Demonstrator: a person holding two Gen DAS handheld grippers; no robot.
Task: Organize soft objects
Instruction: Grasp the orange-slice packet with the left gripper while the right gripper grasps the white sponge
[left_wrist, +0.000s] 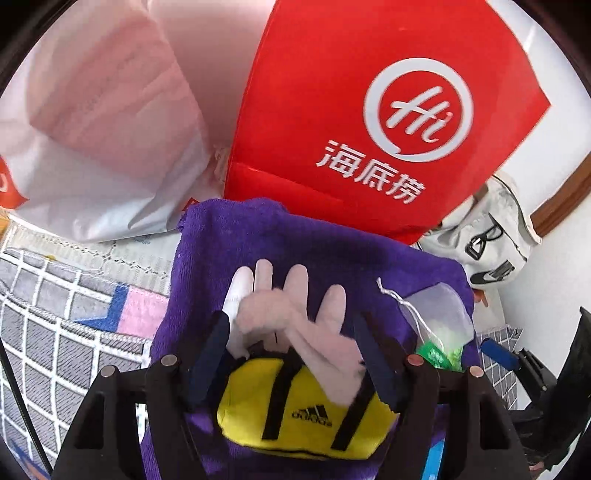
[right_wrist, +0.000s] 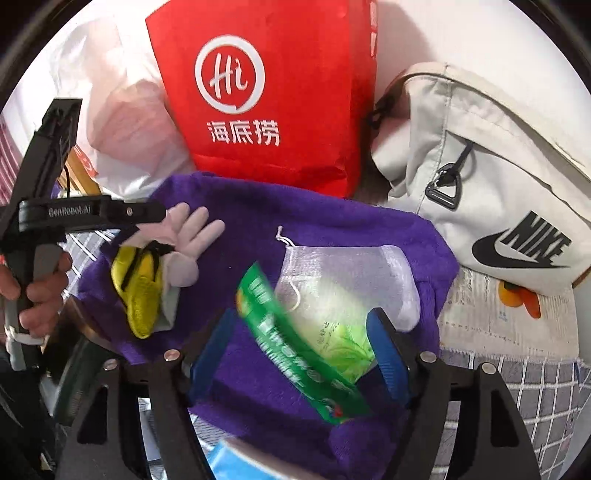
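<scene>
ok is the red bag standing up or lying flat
Standing up. The red bag rises upright behind the purple towel, its printed logo facing the camera, between a white plastic bag and a white backpack.

Two wrist fisheye cameras look steeply down, close over a purple towel (left_wrist: 288, 236); both share it and the red bag (right_wrist: 280, 92) behind.

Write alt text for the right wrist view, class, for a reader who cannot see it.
An open right gripper hovers over a green packet and a mesh drawstring pouch on a purple towel. Behind stand a red paper bag and a white Nike bag; at left, the left gripper reaches a yellow pouch and pale glove.
</scene>
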